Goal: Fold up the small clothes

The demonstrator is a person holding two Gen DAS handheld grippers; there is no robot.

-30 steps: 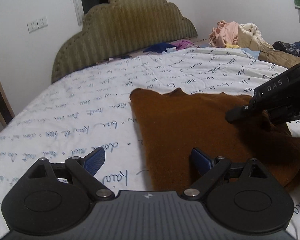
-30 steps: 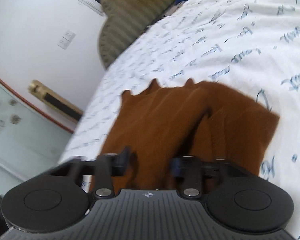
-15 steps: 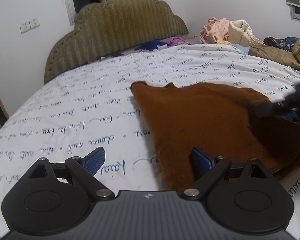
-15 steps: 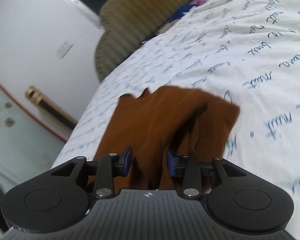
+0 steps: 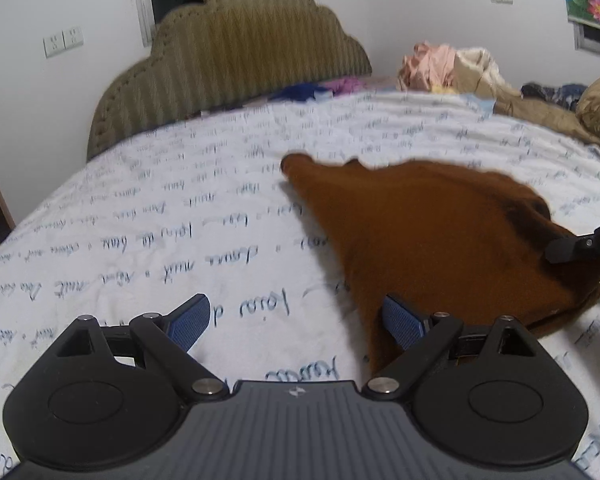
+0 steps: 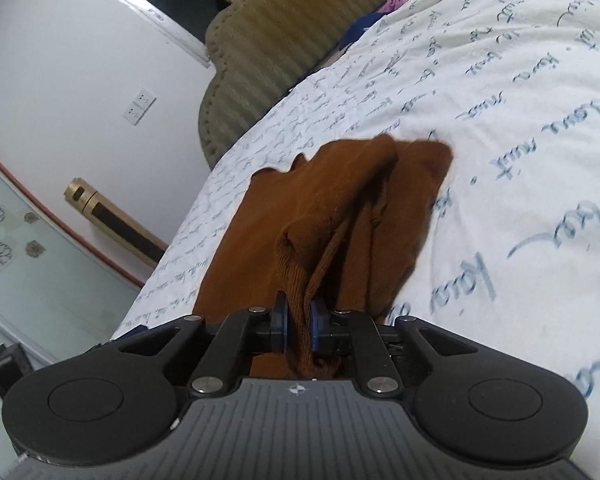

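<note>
A person is working a brown knitted garment (image 5: 440, 240) on a bed (image 5: 139, 240) spread with a white sheet printed in blue handwriting, using a pair of handheld tongs. The right gripper (image 6: 297, 326) is closing on a gathered ridge of the brown knit, its blue pads pinching the bunched cloth between them at the garment's near right edge. The left gripper (image 5: 295, 322) is hanging over the sheet with its jaws standing wide apart, nothing between them; its right finger is sitting just above the garment's near left edge, the left finger over bare sheet.

The garment is lying in the middle of the bed, partly doubled over, with one long crease running away from the pinched spot and a corner pointing toward the padded headboard (image 5: 235, 52). A heap of other clothes (image 5: 452, 68) is waiting at the far right of the bed.

The fold appears to be only under way. To do it well, the right tongs probably need a firm hold on every layer of the ridge, not just the top one, while the left tongs are taking the opposite edge, so that the cloth is being carried over flat and its edges are meeting squarely without dragging the sheet.
</note>
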